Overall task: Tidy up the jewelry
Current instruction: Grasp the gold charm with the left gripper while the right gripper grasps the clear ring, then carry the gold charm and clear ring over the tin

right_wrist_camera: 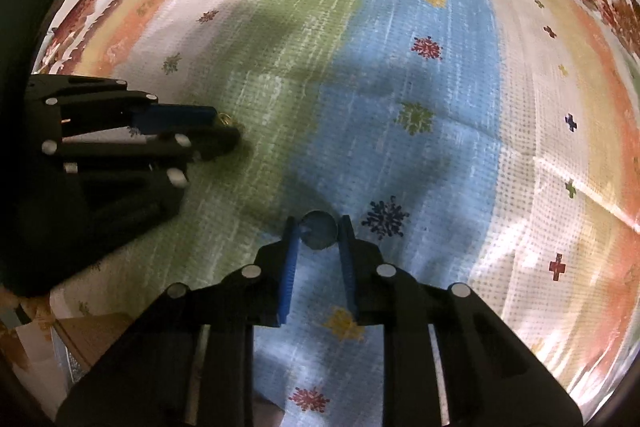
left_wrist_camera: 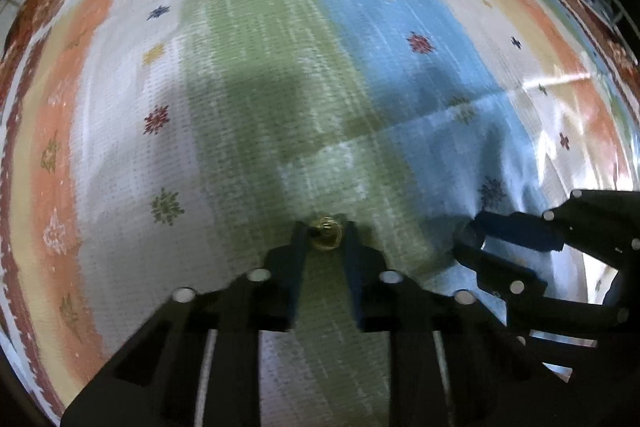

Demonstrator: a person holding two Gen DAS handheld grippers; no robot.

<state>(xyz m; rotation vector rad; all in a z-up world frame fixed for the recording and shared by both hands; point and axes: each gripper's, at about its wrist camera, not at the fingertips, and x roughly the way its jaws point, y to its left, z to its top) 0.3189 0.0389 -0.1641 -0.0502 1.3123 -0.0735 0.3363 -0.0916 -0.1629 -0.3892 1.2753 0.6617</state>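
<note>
on the striped cloth [left_wrist_camera: 248, 75], each claw pinches one piece: left claw [left_wrist_camera: 325, 233] a gold ring [left_wrist_camera: 326, 237], right claw [right_wrist_camera: 318, 231] a round disc [right_wrist_camera: 318, 229].

Right hand-held gripper [right_wrist_camera: 319, 229] pinches a round ring [right_wrist_camera: 318, 230] on striped cloth [right_wrist_camera: 440, 147].

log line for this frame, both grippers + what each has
left gripper: shut on gold ring | right gripper: shut on dark round piece | surface: striped cloth | both pointing down
</note>
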